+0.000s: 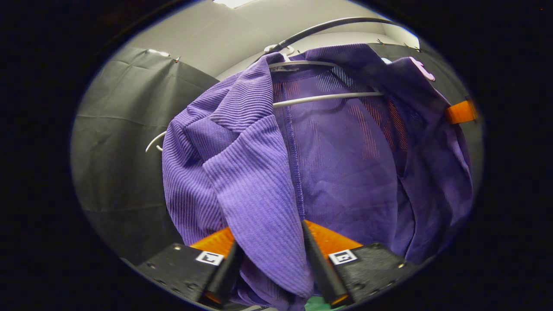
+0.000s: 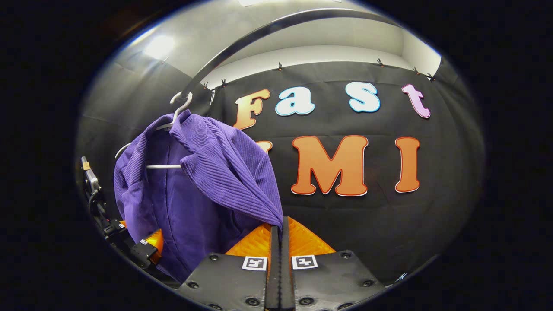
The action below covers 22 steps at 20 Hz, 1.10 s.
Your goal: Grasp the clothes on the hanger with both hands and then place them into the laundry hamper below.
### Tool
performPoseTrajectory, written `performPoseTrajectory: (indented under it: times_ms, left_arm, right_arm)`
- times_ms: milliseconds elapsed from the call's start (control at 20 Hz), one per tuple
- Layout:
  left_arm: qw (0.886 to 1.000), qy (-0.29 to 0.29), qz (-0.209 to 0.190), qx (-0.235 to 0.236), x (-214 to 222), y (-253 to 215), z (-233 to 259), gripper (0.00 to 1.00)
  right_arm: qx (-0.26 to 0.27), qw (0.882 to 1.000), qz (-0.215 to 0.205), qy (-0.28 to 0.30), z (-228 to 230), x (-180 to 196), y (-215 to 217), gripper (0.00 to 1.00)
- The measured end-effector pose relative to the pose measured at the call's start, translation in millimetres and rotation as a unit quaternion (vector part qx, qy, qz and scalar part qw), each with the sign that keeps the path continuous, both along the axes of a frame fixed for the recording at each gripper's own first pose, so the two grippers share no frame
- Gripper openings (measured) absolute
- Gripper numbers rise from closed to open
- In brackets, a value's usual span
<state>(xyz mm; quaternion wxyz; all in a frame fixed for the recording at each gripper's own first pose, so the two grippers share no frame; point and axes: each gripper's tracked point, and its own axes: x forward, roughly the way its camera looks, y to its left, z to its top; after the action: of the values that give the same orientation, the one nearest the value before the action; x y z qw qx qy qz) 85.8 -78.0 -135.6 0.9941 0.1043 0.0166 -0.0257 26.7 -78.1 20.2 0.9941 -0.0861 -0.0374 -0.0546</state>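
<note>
A purple ribbed jacket (image 1: 255,172) hangs on a white hanger (image 1: 324,98) from a dark curved rail (image 1: 328,26). In the left gripper view, my left gripper (image 1: 272,263) is open, with the jacket's front lapel hanging down between its fingers. In the right gripper view, my right gripper (image 2: 280,231) is shut, with the tip of the jacket's (image 2: 207,181) other front edge pinched at its fingertips. The left gripper (image 2: 149,248) also appears there, low at the jacket's left side. The right gripper (image 1: 460,111) appears far right in the left gripper view, holding the cloth spread out.
The black cloth wall (image 2: 432,224) stands close behind the jacket. The rail (image 2: 259,34) arcs overhead and carries the hanger's hook (image 2: 179,103). A small green patch (image 1: 317,304) shows below the jacket's hem; I cannot tell what it is.
</note>
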Motion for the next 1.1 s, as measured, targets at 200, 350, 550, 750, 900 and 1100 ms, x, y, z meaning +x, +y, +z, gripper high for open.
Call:
performPoseTrajectory:
  times_ms: [200, 350, 550, 750, 900, 1100]
  left_arm:
    - [1.000, -0.022, -0.007, -0.011, -9, 20, 33, 0.27]
    - [0.999, -0.036, 0.011, -0.004, -15, 45, 63, 0.08]
    - [0.993, -0.092, 0.072, -0.004, -18, 97, 127, 0.06]
    - [0.985, -0.125, 0.112, -0.036, -2, 138, 180, 0.12]
    - [0.978, -0.147, 0.136, -0.059, 7, 164, 209, 0.09]
    - [0.974, -0.154, 0.151, -0.073, 34, 192, 229, 0.09]
  right_arm:
    - [-0.014, 0.999, -0.013, -0.027, -1, 0, -2, 0.07]
    - [-0.024, 0.998, -0.037, -0.049, 8, -6, -7, 0.08]
    - [-0.041, 0.992, -0.077, -0.094, 37, -17, -14, 0.07]
    - [-0.066, 0.985, -0.105, -0.119, 58, -17, -20, 0.07]
    - [-0.053, 0.981, -0.116, -0.146, 78, -15, -27, 0.08]
    - [-0.057, 0.976, -0.125, -0.167, 97, 5, -38, 0.08]
